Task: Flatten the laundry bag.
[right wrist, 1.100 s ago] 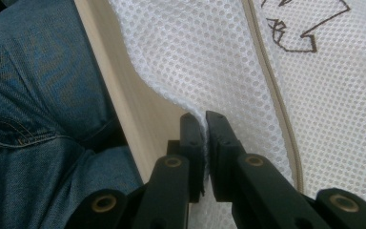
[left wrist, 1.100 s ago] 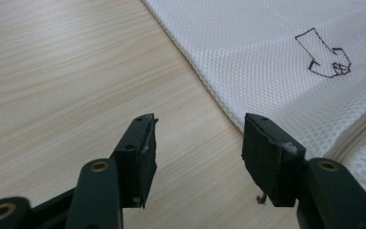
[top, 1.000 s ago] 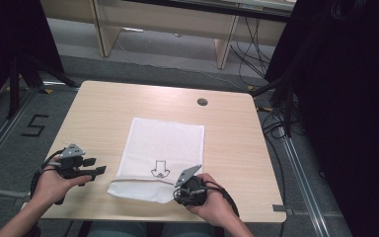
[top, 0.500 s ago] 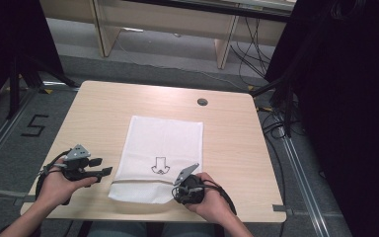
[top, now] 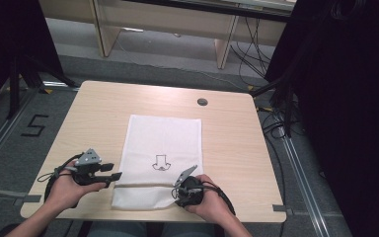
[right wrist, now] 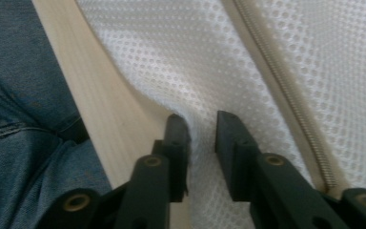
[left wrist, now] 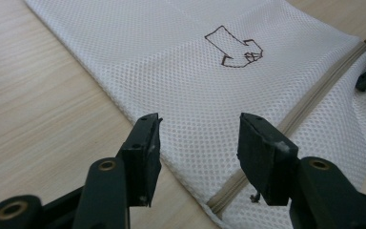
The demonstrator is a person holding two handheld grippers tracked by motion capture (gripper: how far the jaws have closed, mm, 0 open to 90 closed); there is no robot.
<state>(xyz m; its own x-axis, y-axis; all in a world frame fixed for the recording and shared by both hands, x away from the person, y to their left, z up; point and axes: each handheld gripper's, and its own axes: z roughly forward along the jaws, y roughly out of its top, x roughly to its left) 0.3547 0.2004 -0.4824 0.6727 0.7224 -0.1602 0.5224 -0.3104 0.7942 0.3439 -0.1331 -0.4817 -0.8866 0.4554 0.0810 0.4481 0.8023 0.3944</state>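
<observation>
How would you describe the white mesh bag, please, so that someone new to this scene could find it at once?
Start at the light wooden table; the white mesh bag lies flat near the middle of its near half, between the left gripper and the right gripper. It has a beige zipper across its near end and a small dark arrow drawn on it.

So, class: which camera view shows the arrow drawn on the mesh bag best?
The left gripper view: the arrow is large and sharp on the mesh bag, beyond the open left tongs. The high view shows the arrow small but complete. In the right gripper view, mesh and the zip are in frame.
</observation>
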